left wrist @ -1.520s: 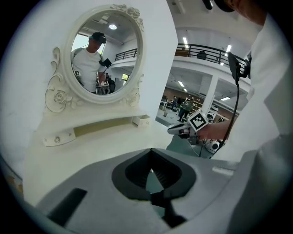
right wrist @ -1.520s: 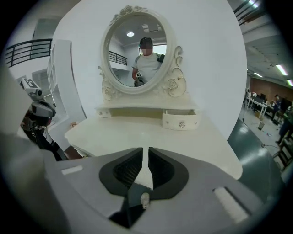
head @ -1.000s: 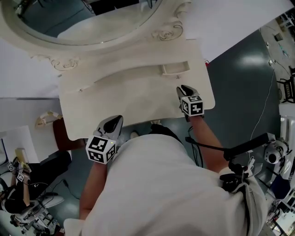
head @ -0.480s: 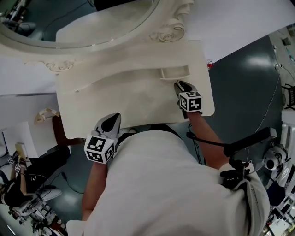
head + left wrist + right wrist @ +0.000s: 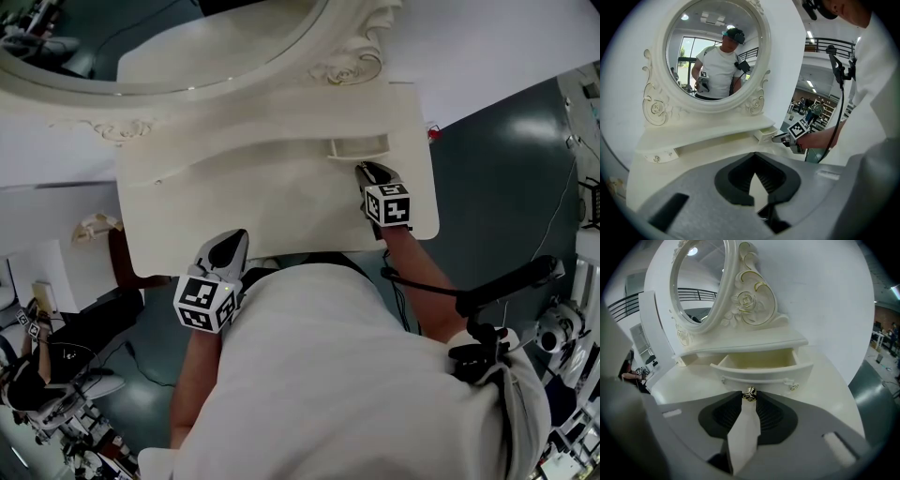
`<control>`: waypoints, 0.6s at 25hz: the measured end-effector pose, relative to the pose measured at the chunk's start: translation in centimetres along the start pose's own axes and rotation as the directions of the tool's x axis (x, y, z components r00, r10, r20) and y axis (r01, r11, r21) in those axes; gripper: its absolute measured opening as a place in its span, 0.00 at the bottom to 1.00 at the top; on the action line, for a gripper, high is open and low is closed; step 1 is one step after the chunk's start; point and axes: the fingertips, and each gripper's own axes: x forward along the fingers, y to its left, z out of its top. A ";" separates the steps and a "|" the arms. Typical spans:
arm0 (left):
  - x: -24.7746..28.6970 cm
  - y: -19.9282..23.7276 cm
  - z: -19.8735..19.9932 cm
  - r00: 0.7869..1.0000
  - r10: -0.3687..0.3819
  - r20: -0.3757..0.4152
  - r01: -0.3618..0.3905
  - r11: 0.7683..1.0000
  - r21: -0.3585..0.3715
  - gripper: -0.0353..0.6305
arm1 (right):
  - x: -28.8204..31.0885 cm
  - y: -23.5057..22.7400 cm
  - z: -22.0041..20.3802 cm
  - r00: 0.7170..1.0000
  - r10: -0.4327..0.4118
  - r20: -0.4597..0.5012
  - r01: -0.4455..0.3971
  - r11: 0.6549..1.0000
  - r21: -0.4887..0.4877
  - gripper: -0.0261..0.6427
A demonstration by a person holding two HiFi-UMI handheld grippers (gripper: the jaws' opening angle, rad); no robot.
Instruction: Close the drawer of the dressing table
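Note:
A cream dressing table with an oval mirror has a small drawer pulled open under its right shelf end; the same drawer shows in the head view. My right gripper is at the drawer front, and its jaws are closing with the metal knob pinched between the tips. From above, the right gripper touches the drawer's front. My left gripper hovers over the table's near left edge, shut and empty; its tips meet. The left gripper view also shows the drawer with the right gripper at it.
The tabletop's front edge runs just before the person's body. A white wall panel stands behind the table. Dark floor lies to the right, with cables and equipment nearby. More gear crowds the floor at left.
My right gripper has moved up to the drawer front, closing the gap to it. The left gripper has stayed near the table's front edge.

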 end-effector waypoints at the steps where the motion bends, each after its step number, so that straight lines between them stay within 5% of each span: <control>1: 0.2 0.0 0.1 1.000 0.003 -0.001 -0.003 1.000 -0.001 0.06 | 0.2 -0.3 0.2 1.000 0.002 -0.001 -0.002 1.000 0.000 0.19; 15: 0.8 0.8 0.4 0.998 0.055 -0.006 -0.055 0.998 -0.022 0.06 | 3.2 -2.0 2.4 1.000 0.007 0.005 -0.007 1.000 -0.011 0.19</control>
